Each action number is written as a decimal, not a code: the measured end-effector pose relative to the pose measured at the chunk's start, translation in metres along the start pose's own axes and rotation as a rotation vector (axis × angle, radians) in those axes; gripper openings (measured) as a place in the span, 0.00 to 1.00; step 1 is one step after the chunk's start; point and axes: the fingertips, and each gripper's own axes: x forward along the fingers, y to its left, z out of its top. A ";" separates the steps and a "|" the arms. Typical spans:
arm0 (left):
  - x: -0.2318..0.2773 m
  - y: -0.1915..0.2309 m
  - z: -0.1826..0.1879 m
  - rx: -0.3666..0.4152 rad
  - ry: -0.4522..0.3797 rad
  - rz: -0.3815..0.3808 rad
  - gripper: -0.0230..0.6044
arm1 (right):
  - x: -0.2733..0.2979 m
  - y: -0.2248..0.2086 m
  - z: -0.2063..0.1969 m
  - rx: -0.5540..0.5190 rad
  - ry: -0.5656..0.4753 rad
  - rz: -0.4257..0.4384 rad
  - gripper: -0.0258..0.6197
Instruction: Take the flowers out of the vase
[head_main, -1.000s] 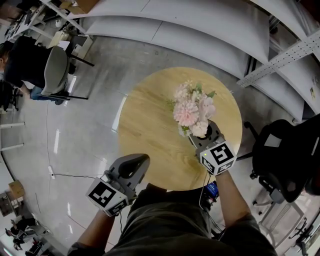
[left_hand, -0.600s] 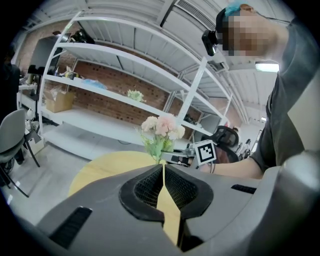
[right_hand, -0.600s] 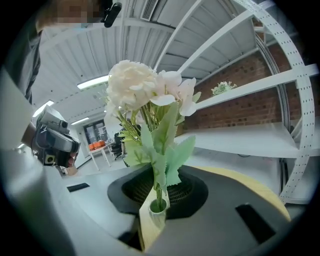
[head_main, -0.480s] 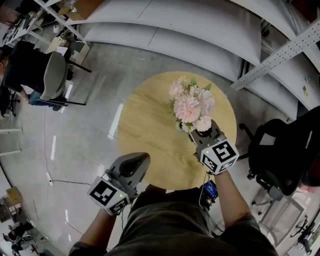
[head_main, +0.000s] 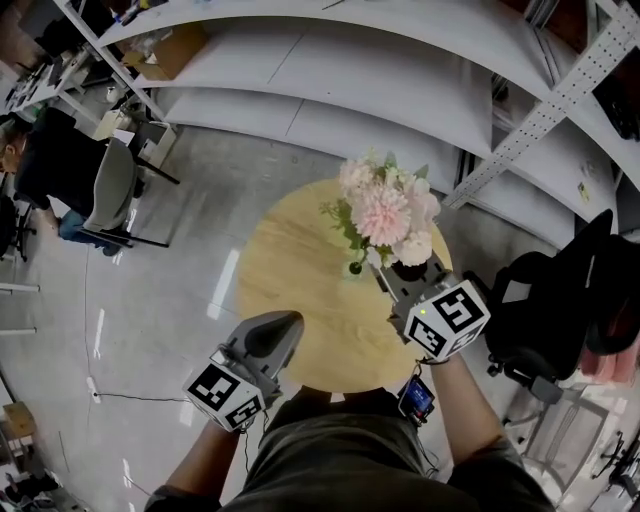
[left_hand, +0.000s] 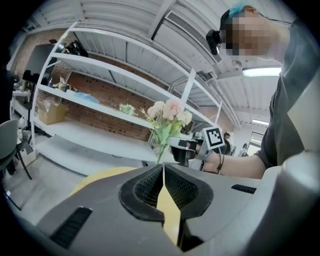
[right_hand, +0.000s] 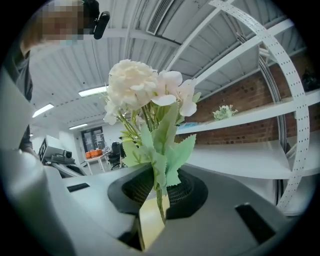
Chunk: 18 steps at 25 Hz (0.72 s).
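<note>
Setting: round wooden table (head_main: 290, 265) on a concrete floor (head_main: 170, 250), with white shelving (head_main: 330, 60) on the far side.
Bunch: the flowers (head_main: 385, 210), pink and cream, are up over the far right part of the table.
Right side: my right gripper (head_main: 392, 278) has just been closing its jaws and now pinches the stems (right_hand: 159, 200) just under the leaves.
Left side: my left gripper (head_main: 280, 325) has its pads together on nothing, at the near left edge.
Not sure about: the vase. I can't pick it out under the bunch.
Plan: pull straight up along the stems with a firm pinch and no tilt until the tips look clear. Otherwise I reckon the vase tips.
</note>
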 end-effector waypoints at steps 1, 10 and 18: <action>0.000 -0.001 0.003 0.007 -0.010 -0.004 0.07 | -0.002 0.002 0.009 -0.004 -0.008 -0.002 0.13; -0.001 -0.036 0.035 0.054 -0.095 -0.039 0.07 | -0.052 0.035 0.087 -0.001 -0.068 0.009 0.13; -0.002 -0.043 0.054 0.083 -0.121 -0.058 0.07 | -0.069 0.054 0.125 -0.010 -0.115 0.026 0.13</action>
